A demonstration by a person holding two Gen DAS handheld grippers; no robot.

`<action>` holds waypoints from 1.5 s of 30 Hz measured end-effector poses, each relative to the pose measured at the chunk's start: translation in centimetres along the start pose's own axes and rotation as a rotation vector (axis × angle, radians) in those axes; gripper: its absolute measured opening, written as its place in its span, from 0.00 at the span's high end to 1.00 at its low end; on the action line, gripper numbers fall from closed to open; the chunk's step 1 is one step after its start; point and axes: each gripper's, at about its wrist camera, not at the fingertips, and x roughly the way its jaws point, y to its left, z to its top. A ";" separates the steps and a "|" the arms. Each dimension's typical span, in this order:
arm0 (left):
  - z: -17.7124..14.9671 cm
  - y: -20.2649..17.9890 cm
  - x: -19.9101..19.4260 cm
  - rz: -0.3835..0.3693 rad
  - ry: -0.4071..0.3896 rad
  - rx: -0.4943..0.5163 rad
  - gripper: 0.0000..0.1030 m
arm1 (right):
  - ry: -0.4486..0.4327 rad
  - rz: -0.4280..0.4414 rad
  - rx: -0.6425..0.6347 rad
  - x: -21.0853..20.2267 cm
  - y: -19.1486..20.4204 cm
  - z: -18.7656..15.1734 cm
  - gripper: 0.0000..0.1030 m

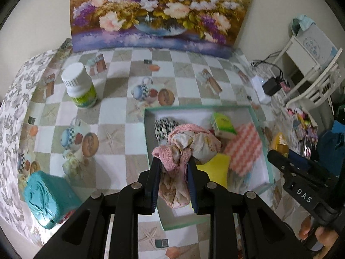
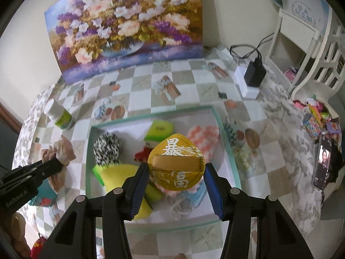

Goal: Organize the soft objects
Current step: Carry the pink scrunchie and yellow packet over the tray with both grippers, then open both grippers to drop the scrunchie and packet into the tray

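My left tongs [image 1: 174, 161] are clamped narrow on a bunched pink cloth [image 1: 187, 143], which hangs over the near left part of the tray [image 1: 254, 112]. My right tongs [image 2: 175, 171] stand about half apart and grip a gold pad [image 2: 175, 164] with white characters and a gold ribbon across it, held above the middle of the same tray. The tray sits on the table [image 1: 120, 112] toward its right edge, on a checkered cover. Inside it I see a black-and-white fuzzy piece [image 2: 107, 149] at the far left, a green box [image 2: 160, 130] at the far middle, a pink-and-white zigzag cloth [image 2: 202, 136] at the far right, and a yellow sponge [image 2: 120, 173] near the front. A white-capped bottle [image 1: 78, 85] stands toward the table's far left. A teal block [image 1: 46, 196] lies by the near left edge. A flower painting [image 1: 159, 10] leans at the back edge.
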 end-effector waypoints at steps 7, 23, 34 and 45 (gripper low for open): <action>-1.7 0.2 2.0 -0.015 0.073 -0.017 0.76 | 0.091 0.010 0.018 2.2 -0.6 -1.9 0.46; -3.6 -0.6 6.1 -0.018 0.207 -0.022 0.76 | 0.246 0.036 0.023 6.6 -0.9 -3.9 0.46; -4.3 -1.2 7.7 0.015 0.255 0.008 0.76 | 0.316 0.044 0.021 8.5 -0.9 -4.9 0.46; -5.2 -1.4 9.7 0.022 0.320 -0.007 0.62 | 0.345 0.030 0.001 9.2 -0.4 -5.7 0.45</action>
